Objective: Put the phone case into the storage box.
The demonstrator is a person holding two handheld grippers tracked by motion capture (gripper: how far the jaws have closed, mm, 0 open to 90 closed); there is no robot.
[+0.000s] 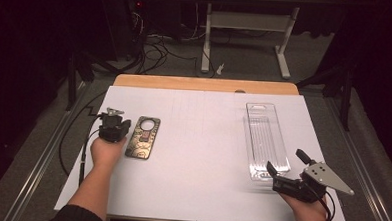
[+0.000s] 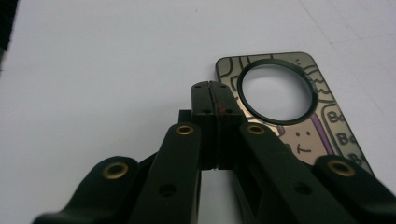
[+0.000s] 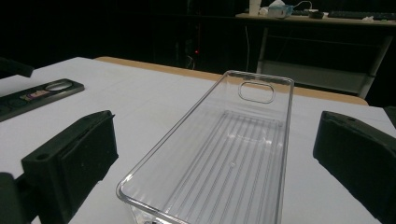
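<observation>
A dark phone case [image 1: 143,137] with cartoon drawings and a round camera hole lies flat on the white sheet at the left. My left gripper [image 1: 123,123] sits just to its left, low over the sheet. In the left gripper view its jaws [image 2: 214,93] are pressed together with nothing between them, and the case [image 2: 322,126] lies beside them on the right. A clear plastic tray [image 1: 265,138] lies on the right side of the sheet. My right gripper [image 1: 285,160] is at the tray's near end, open. The tray's [image 3: 224,154] near end stands between its wide jaws [image 3: 215,126], untouched.
A white sheet [image 1: 202,141] covers the wooden table, whose far edge [image 1: 205,84] shows bare. Beyond it are the legs of a white desk [image 1: 247,37] and cables on the floor [image 1: 156,48]. A cable [image 1: 73,135] trails from the left gripper off the sheet's left edge.
</observation>
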